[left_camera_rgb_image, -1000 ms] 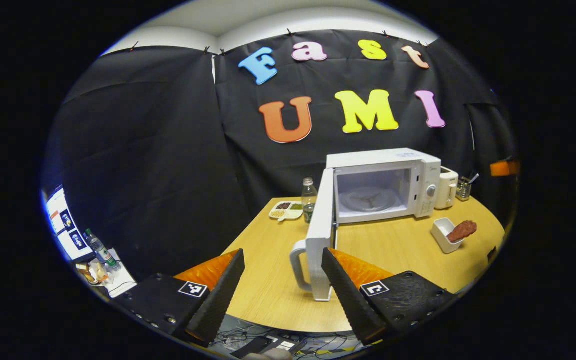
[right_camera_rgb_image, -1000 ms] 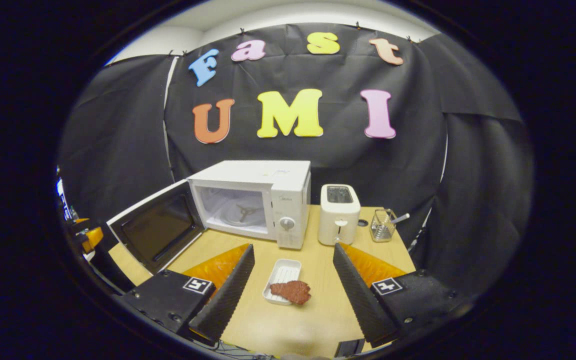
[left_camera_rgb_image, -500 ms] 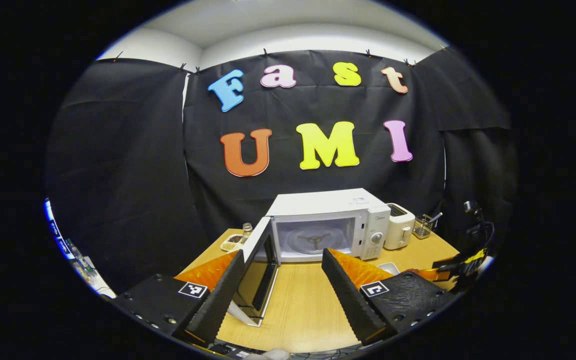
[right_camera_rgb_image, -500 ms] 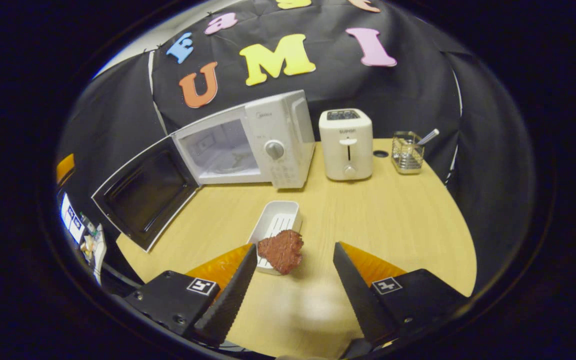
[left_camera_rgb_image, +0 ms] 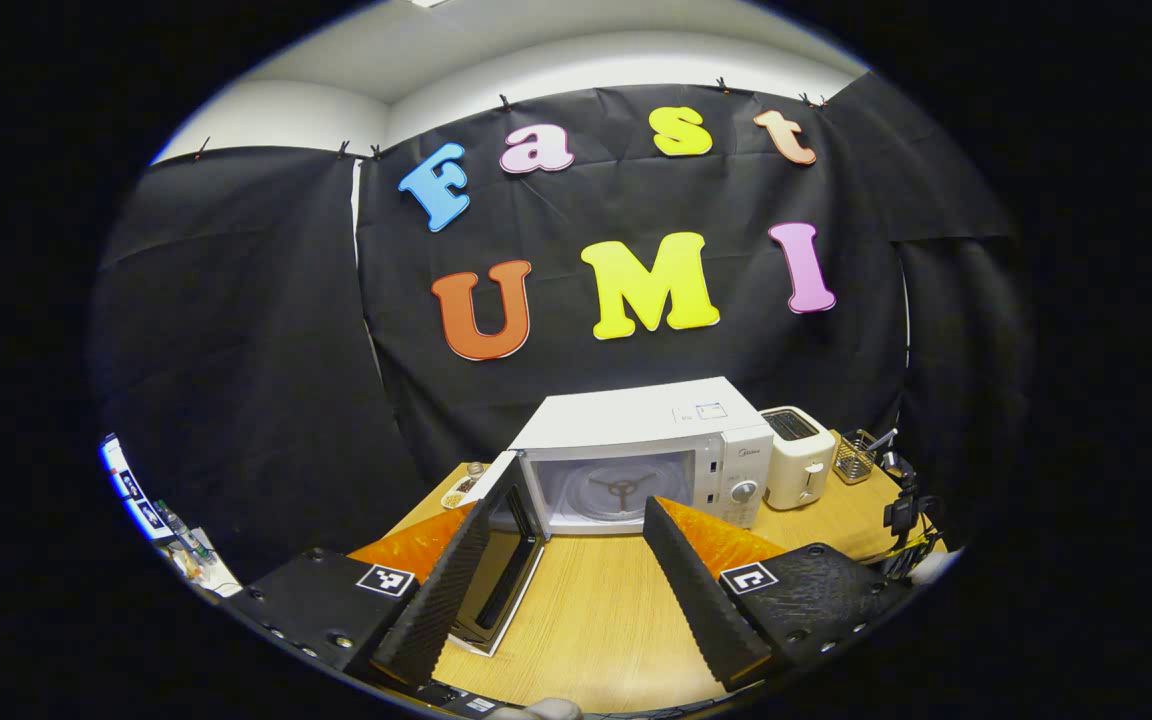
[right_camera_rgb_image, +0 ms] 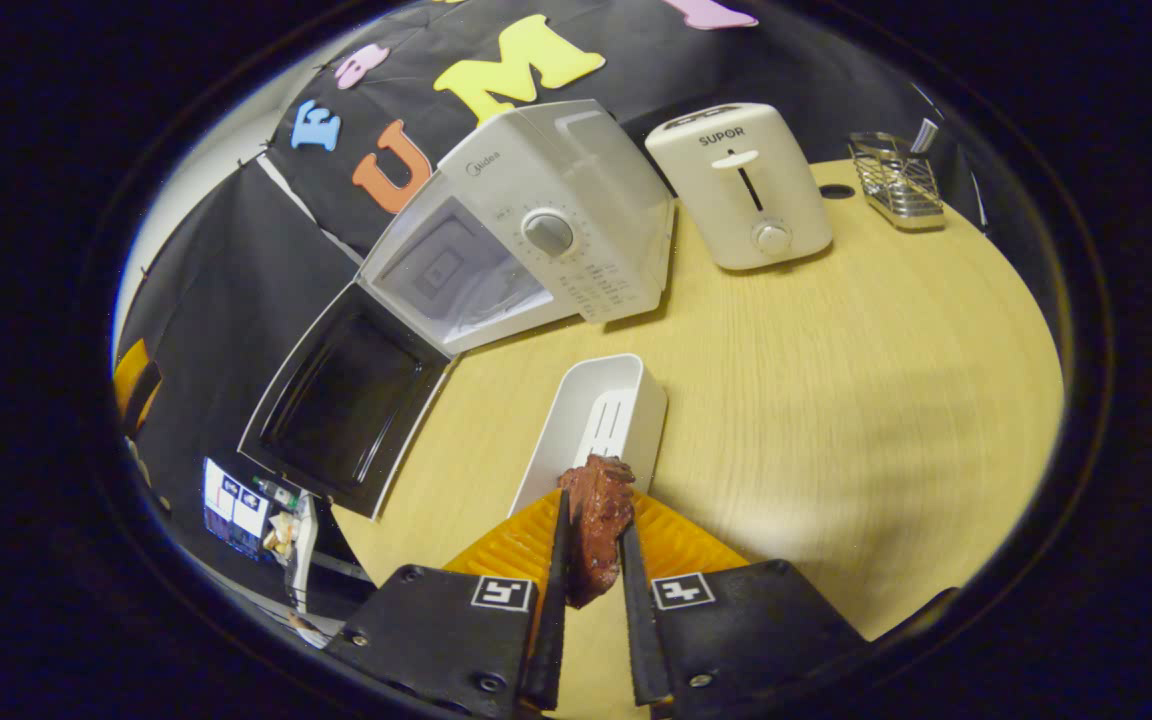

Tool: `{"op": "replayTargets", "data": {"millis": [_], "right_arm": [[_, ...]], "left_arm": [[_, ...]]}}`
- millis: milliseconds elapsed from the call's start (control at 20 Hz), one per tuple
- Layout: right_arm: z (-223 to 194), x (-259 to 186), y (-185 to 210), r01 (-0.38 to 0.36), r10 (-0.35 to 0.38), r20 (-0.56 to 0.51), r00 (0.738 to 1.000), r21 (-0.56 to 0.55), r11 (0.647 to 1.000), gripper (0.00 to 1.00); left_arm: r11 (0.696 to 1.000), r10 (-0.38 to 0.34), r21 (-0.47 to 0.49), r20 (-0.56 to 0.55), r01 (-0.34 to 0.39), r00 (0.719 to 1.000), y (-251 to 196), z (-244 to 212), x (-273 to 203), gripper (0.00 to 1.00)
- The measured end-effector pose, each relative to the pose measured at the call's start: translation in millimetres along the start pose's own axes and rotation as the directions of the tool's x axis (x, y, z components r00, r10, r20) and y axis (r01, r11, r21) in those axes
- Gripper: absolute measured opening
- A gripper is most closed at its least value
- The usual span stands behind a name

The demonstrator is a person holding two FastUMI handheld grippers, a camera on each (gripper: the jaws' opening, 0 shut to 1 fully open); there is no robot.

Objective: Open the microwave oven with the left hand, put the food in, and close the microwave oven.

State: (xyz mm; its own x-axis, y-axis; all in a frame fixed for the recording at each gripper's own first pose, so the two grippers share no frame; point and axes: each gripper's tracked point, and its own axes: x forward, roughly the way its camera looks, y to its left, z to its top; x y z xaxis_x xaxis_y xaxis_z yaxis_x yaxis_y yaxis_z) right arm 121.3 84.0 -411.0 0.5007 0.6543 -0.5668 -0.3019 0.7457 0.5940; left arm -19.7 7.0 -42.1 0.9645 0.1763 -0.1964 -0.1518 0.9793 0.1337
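Fingers of the right gripper (right_camera_rgb_image: pixel 591 590) are pressed on a rough, reddish-brown meat slab (right_camera_rgb_image: pixel 596 520), partly hidden between them, above a ribbed white tray (right_camera_rgb_image: pixel 601 420). Left gripper (left_camera_rgb_image: pixel 566 590) is held spread wide before the open-doored white microwave (left_camera_rgb_image: pixel 636 465).

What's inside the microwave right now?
The microwave stands open, and inside is a round glass turntable with nothing on it. The gripper's own finger covers the cavity's lower right corner, so that bit stays unseen.
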Motion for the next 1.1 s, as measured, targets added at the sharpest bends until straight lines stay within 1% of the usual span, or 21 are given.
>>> {"op": "replayTargets", "data": {"millis": [50,100,150,300,450,550,650,800,900,950,1050,1100], "right_arm": [[-0.7,1.0,1.0,-0.012,0.012,-0.017,1.0,0.017,1.0,0.15],[-2.0,0.3,3.3,-0.018,0.019,-0.037,0.999,0.021,1.0,0.21],[-1.9,-2.2,5.2,-0.022,0.023,-0.048,0.999,0.015,1.0,0.18],[7.1,-15.5,14.9,-0.03,0.029,-0.048,0.998,-0.019,0.999,0.16],[34.5,-28.5,36.1,-0.031,0.031,0.005,1.0,-0.052,0.998,0.16],[55.9,-30.6,58.7,-0.034,0.038,0.058,0.998,-0.074,0.997,0.16],[76.3,-27.6,83.1,-0.026,0.036,0.119,0.992,-0.086,0.996,0.16],[98.3,-8.4,130.4,-0.038,0.053,0.201,0.978,-0.079,0.996,0.16],[110.8,13.2,156.3,-0.037,0.047,0.266,0.963,-0.041,0.998,0.16],[116.0,26.5,166.4,-0.04,0.04,0.299,0.953,-0.005,0.999,0.16],[127.0,56.5,180.9,-0.026,0.002,0.368,0.93,0.059,0.998,0.16],[131.5,72.1,186.0,-0.022,-0.017,0.399,0.917,0.093,0.995,0.16]], "left_arm": [[1.0,0.007,0.003,-0.002,-0.007,1.0,-2.8,1.7,0.9,0.95],[1.0,0.013,0.005,-0.001,-0.013,1.0,-5.7,3.5,0.9,0.95],[1.0,0.017,0.004,0.003,-0.017,1.0,-7.7,6.1,2.3,0.95],[0.999,0.037,-0.004,0.012,-0.037,0.999,-3.0,8.9,5.3,0.95],[0.999,0.039,-0.017,0.019,-0.039,0.999,8.4,6.0,7.7,0.95],[0.999,0.044,-0.023,0.023,-0.044,0.999,20.9,3.6,10.7,0.95],[0.999,0.033,-0.013,0.02,-0.033,0.999,31.6,-1.2,17.7,0.95],[1.0,-0.024,-0.004,0.006,0.024,1.0,43.7,-6.4,21.7,0.95],[0.998,-0.062,0.014,0.009,0.061,0.998,51.8,-6.7,23.5,0.95],[0.996,-0.083,0.022,0.01,0.083,0.996,54.4,-7.6,25.6,0.95],[0.99,-0.134,0.034,0.015,0.133,0.991,57.7,-10.3,27.5,0.95],[0.988,-0.151,0.042,0.018,0.15,0.988,61.3,-12.7,29.4,1.0]]}}
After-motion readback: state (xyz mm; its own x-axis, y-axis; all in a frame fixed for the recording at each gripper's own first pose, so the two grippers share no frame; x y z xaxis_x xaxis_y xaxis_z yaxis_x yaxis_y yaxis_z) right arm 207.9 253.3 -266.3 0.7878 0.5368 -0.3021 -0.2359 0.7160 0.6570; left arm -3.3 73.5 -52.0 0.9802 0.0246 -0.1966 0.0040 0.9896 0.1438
